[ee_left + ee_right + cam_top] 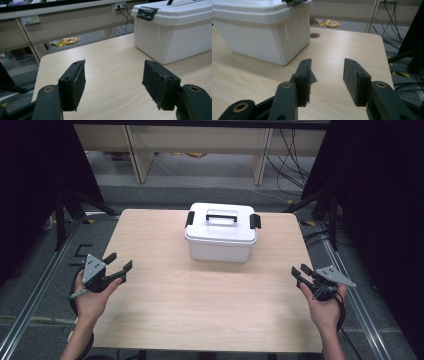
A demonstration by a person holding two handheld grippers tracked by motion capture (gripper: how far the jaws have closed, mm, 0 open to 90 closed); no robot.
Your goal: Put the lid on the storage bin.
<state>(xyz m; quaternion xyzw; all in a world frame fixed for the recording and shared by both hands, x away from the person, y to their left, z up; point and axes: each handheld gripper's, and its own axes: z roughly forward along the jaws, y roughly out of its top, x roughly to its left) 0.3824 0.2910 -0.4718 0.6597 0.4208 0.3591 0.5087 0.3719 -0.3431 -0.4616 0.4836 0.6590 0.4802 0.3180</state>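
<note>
**benchrat:** Closest to us are the two forearms coming in from the bottom edge of the high view, one gripper in each hand. Our left gripper [118, 262] sits over the left edge of the wooden table [200, 310], our right gripper [301, 271] over the right edge. Both point inward and forward, toward the box.

**lidflipper:** Jaws gripping anything?

**benchrat:** Nope. In the left gripper view our jaws stand wide apart, with just bare tabletop in the gap. Same in the right gripper view: the pads are spread and hold nothing. One pad on the right one looks a bit ragged at its edge, with a flap of the lining sticking out.

**lidflipper:** And the box?

**benchrat:** We've got the white storage box [220, 232] sitting flat on the table's far half, about in the middle between the sides. Its lid is on, with a black handle [221, 215] lying on top and a black latch [189, 219] at each end. It's well apart from both grippers. In the left gripper view it's up at the right [175, 32]; in the right gripper view it's up at the left [259, 32].

**lidflipper:** Anything else around?

**benchrat:** On the floor past the table we can see a yellow roll of something [70, 40] under a bench, plus some cables [295, 155].
</note>
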